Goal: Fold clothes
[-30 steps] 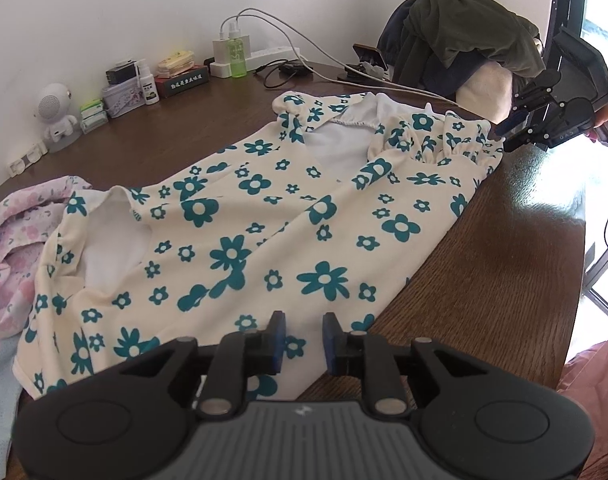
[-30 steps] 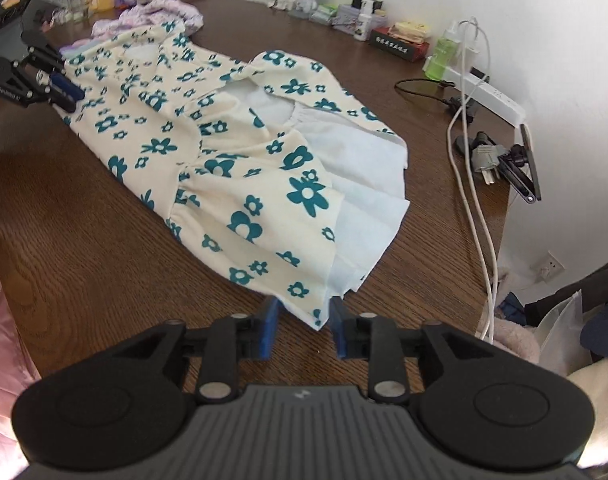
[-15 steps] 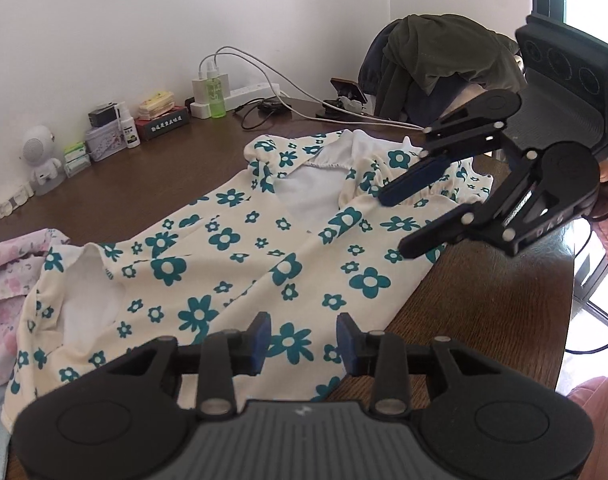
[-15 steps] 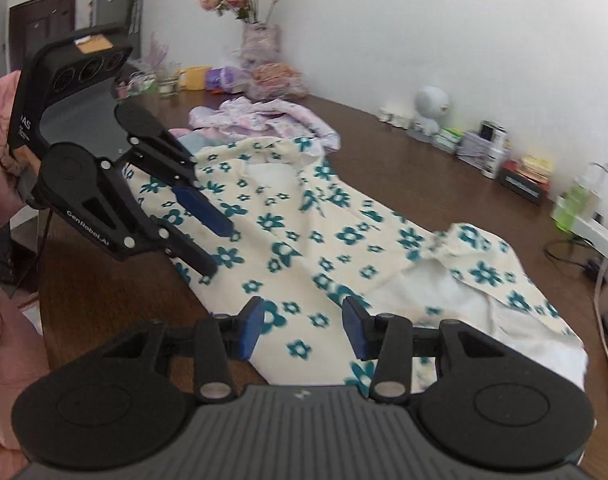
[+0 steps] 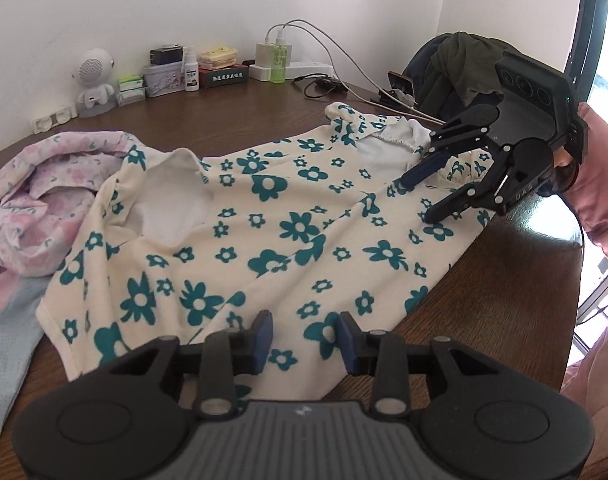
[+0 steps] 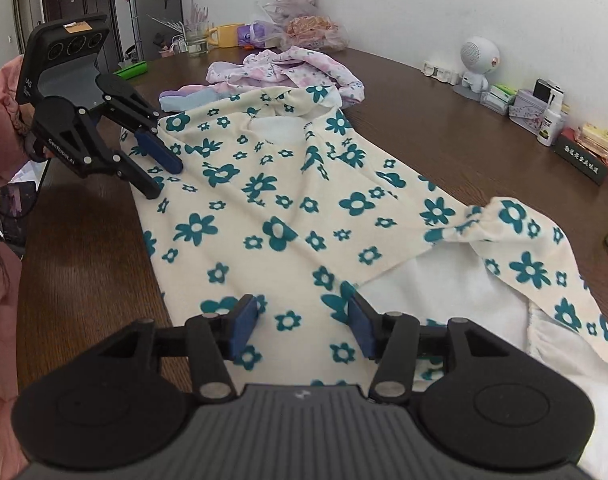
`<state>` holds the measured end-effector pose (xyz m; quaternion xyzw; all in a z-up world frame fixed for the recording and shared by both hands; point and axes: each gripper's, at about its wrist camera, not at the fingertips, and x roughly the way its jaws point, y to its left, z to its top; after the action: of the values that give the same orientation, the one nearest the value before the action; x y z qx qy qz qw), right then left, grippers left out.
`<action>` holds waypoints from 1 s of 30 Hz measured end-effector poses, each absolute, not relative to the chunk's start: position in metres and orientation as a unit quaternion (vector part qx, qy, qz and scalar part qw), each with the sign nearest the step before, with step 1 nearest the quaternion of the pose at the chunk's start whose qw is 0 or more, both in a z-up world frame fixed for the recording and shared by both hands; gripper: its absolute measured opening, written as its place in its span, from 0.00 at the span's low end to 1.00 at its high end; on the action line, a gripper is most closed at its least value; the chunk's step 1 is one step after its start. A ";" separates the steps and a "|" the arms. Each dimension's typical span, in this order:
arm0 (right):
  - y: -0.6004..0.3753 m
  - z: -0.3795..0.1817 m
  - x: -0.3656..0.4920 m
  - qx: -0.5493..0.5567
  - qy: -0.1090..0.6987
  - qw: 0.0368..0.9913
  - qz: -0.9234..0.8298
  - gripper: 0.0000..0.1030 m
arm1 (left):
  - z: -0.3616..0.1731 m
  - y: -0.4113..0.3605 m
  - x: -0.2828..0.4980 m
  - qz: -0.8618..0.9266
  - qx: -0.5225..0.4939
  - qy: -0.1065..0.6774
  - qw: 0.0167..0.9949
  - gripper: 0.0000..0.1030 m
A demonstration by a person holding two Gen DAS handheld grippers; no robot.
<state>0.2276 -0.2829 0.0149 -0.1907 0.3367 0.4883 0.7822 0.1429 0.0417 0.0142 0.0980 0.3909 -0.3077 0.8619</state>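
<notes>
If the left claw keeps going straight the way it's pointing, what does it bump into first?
Most likely the flowery cream dress. The left claw points down at its near edge with open fingers, nothing between them. Exact depth is hard to judge, but only cloth lies ahead.

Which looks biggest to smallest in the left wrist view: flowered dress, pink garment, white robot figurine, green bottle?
1. flowered dress
2. pink garment
3. white robot figurine
4. green bottle
The last two stand farther from the camera, so their true sizes stay unsure.

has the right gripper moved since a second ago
Yes. In the left wrist view the right gripper has come in from the table's far edge over the floral dress. Its fingers have just been opening, with nothing between them.
</notes>
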 end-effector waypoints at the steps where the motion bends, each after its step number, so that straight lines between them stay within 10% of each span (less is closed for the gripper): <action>1: -0.293 0.017 0.227 -0.191 0.333 0.784 0.487 0.49 | 0.016 0.045 0.142 -0.303 0.104 0.393 0.862 0.33; 24: -0.393 0.005 0.200 -0.127 0.341 0.858 0.362 0.66 | 0.023 0.063 0.121 -0.238 0.100 0.405 0.877 0.24; 26: -0.389 0.010 0.198 -0.126 0.351 0.860 0.348 0.66 | 0.030 0.061 0.115 -0.233 0.097 0.390 0.886 0.33; 30: -0.386 0.037 0.169 -0.076 0.302 0.893 0.325 0.73 | 0.052 0.055 0.089 -0.205 0.086 0.321 0.921 0.85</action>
<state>0.1688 -0.3860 0.0373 -0.0764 0.3023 0.3249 0.8929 0.0894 0.0548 0.0518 0.0862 0.3211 -0.2046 0.9207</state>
